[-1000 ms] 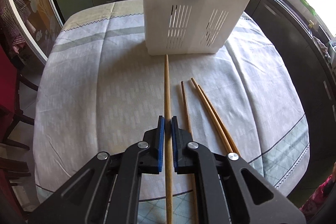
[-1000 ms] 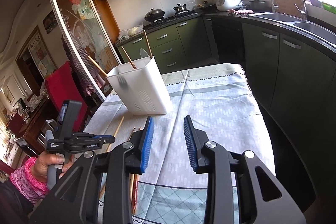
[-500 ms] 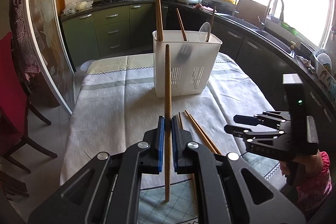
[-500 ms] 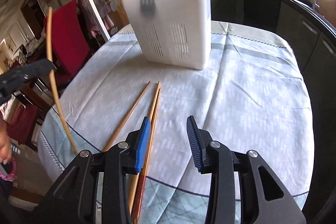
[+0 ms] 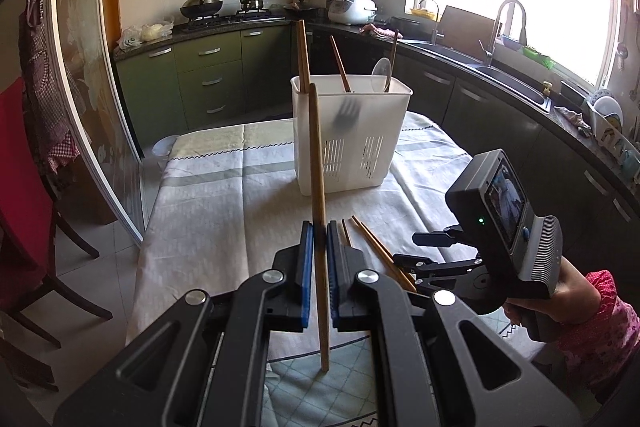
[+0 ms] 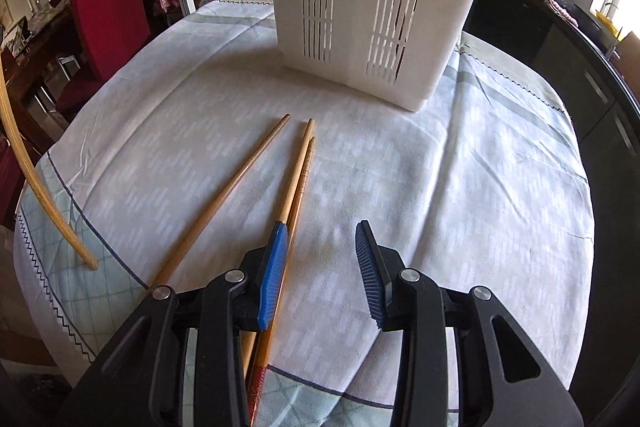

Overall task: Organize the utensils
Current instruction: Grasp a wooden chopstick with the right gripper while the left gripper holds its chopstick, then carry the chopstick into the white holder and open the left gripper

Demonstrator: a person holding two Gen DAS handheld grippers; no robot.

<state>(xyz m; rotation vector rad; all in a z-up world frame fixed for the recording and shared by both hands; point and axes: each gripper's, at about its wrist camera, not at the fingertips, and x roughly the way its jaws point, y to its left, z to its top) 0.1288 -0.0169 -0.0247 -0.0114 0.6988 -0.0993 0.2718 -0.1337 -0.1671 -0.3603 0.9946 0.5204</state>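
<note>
Left gripper [image 5: 316, 239] clamps one upright chopstick [image 5: 316, 163]; right gripper [image 6: 322, 259] gapes above three chopsticks [image 6: 298, 171] near the white utensil holder [image 6: 376, 3].

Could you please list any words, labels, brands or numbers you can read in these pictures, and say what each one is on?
None can be read.
Patterned band on one chopstick lying on the table: too small to read.
Screen of the right gripper's camera: a blurred picture, no legible text.

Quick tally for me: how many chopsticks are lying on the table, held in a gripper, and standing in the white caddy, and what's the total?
Chopsticks on the tablecloth: 3
Chopstick held in the left gripper: 1
Chopsticks standing in the white caddy: 3
Total: 7
</note>
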